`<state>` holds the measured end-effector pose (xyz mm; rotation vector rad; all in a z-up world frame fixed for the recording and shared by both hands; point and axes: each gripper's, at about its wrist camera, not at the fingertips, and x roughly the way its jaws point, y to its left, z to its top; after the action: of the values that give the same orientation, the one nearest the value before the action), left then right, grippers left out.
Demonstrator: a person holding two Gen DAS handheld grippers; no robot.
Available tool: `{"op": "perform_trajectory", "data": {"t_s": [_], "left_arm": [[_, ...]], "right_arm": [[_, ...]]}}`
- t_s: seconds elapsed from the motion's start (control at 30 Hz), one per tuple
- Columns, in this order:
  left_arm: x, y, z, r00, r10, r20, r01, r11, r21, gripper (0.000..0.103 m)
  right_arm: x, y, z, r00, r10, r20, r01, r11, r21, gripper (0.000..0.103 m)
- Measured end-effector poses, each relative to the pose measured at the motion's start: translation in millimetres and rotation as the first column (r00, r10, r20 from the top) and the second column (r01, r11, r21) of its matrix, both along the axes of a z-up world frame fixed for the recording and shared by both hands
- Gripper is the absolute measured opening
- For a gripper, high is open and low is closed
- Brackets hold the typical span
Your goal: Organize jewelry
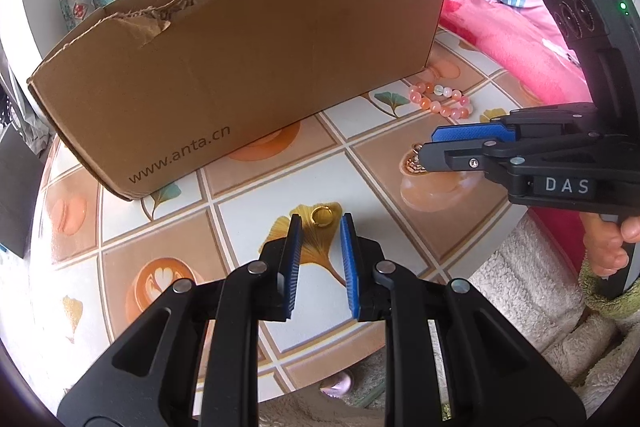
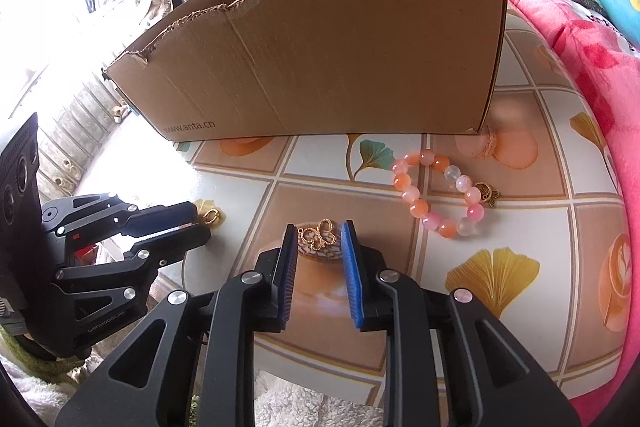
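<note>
Left gripper (image 1: 320, 221): jaws part open, nothing clamped. Gold ring (image 1: 322, 216) lies flat on the table (image 1: 248, 211) between the 2 blue pad tips, hole facing up, clear of both pads as far as I can see. Plain band, shiny yellow, round, so no long axis.

Right gripper (image 2: 320, 229): jaws part open, nothing gripped. Gold butterfly pendant (image 2: 320, 237) lies flat between the tips. Long axis runs left-right across the gap; left end is just beside or touching the left pad, can't tell which. Openwork loops, small bail ring at the left end.

Bead bracelet (image 2: 440, 197) sits right of and beyond the right gripper, apart from it. Closed loop of pink, orange and clear beads, lying flat, long axis running near-right to far-left, dark gold charm on its right side.

Cardboard box (image 1: 240, 67) stands at the far side, open top, torn rim, long wall facing the grippers. Pink blanket (image 2: 580, 75) at the table's right edge.
</note>
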<state>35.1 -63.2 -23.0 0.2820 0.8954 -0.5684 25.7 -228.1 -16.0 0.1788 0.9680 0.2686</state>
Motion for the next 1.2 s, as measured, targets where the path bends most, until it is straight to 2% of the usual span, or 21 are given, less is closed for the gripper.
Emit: {"op": "perform_trajectory", "data": {"t_s": [0.33, 0.5, 0.83, 0.93, 1.2], "left_arm": [[3.7, -14.5, 1.7, 1.000, -0.018, 0.008, 0.018, 0.997, 0.069, 0.017], [3.9, -19.0, 1.9, 0.999, -0.036, -0.004, 0.036, 0.997, 0.071, 0.010], [4.4, -14.2, 1.8, 0.999, -0.037, -0.003, 0.037, 0.999, 0.040, 0.009], [2.9, -9.5, 3.3, 0.999, -0.043, 0.002, 0.043, 0.999, 0.021, 0.004], [1.2, 6.9, 5.7, 0.999, -0.036, -0.018, 0.035, 0.998, -0.054, 0.003]], "right_arm": [[-5.8, -7.6, -4.2, 0.999, 0.016, 0.036, -0.018, 0.998, 0.059, 0.023], [-8.5, -13.6, -4.9, 0.999, 0.018, 0.045, -0.022, 0.996, 0.092, 0.023], [-12.3, -17.5, -2.5, 0.999, 0.000, 0.042, -0.003, 0.997, 0.079, 0.023], [-10.1, -11.7, -0.8, 0.999, 0.000, 0.035, -0.002, 0.998, 0.059, 0.023], [-3.4, 0.8, 0.8, 1.000, -0.001, 0.015, 0.001, 1.000, 0.006, 0.023]]}}
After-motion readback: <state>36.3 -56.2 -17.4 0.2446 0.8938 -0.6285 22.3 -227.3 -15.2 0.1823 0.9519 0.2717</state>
